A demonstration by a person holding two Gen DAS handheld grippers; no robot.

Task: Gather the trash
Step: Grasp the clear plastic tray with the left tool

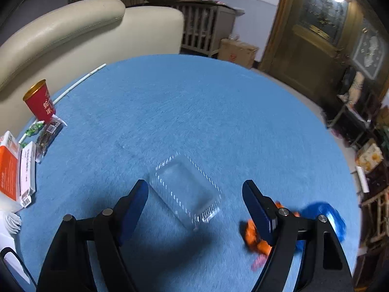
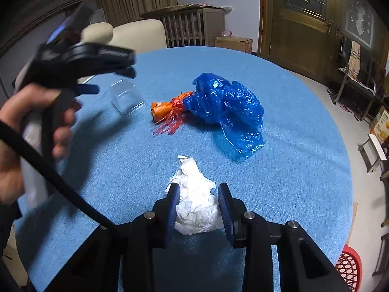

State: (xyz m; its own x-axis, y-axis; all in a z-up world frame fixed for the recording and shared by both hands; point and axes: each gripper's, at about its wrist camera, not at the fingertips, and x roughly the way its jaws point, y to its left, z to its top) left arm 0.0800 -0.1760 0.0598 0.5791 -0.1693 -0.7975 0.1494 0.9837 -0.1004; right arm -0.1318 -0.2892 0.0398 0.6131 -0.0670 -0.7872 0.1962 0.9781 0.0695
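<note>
A clear plastic clamshell box lies on the blue tablecloth between the fingers of my open left gripper; it also shows in the right wrist view. My right gripper is open around a crumpled white tissue, its fingers on either side. A blue plastic bag and an orange wrapper with red strips lie mid-table; both appear blurred at the left wrist view's right side. The left gripper shows hand-held at the left of the right wrist view.
A red paper cup, snack packets and orange-white boxes sit at the table's left edge by a cream sofa. A red basket stands on the floor at right. Chairs and shelves line the right wall.
</note>
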